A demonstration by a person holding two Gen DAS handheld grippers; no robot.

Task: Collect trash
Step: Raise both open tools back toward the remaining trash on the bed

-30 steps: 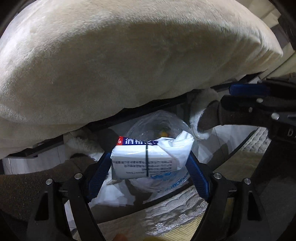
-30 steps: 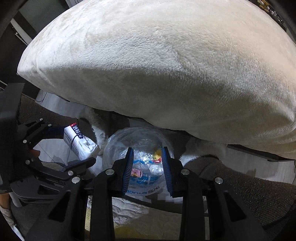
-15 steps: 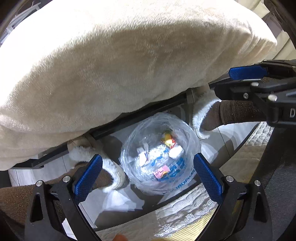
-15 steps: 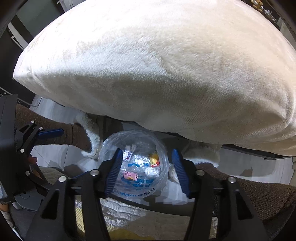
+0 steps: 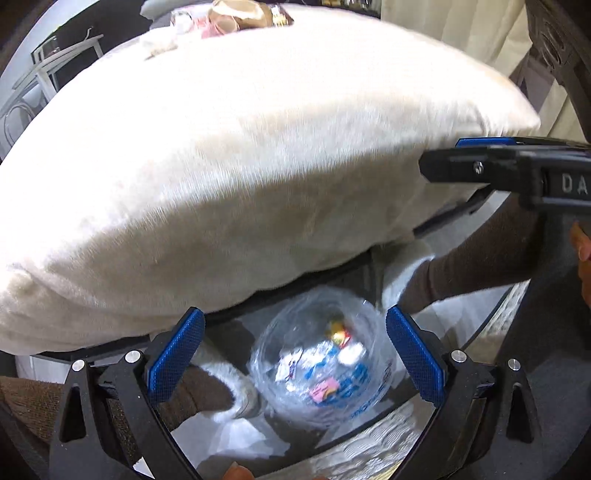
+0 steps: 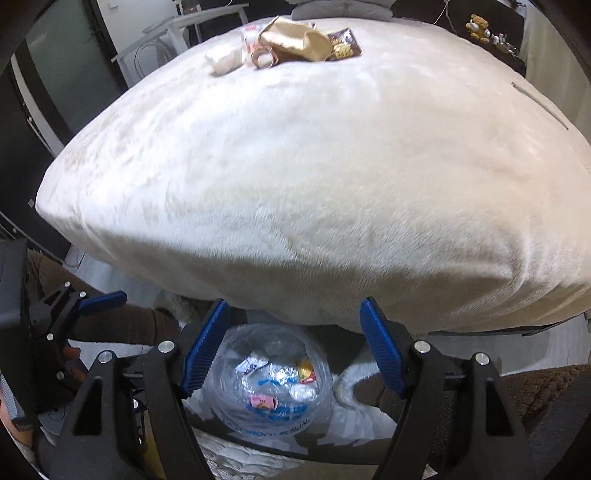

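A clear plastic trash bag (image 5: 321,365) stands open on the floor below the bed edge, with wrappers inside; it also shows in the right wrist view (image 6: 271,380). My left gripper (image 5: 293,356) is open and empty above the bag. My right gripper (image 6: 293,347) is open and empty, also above the bag. More trash lies at the far side of the cream blanket: a brown paper bag (image 6: 295,40), a white crumpled wad (image 6: 225,61) and a dark snack wrapper (image 6: 343,44).
The cream blanket-covered bed (image 6: 295,177) fills most of both views. The person's brown-trousered legs and white fluffy slippers (image 5: 229,391) flank the bag. A white chair frame (image 6: 177,33) stands beyond the bed at left. A patterned mat (image 5: 369,454) lies under the grippers.
My left gripper opened and let go of the white tissue pack, which is gone from view. My right gripper opened wider. Both grippers tilted up, bringing the bed top into view.
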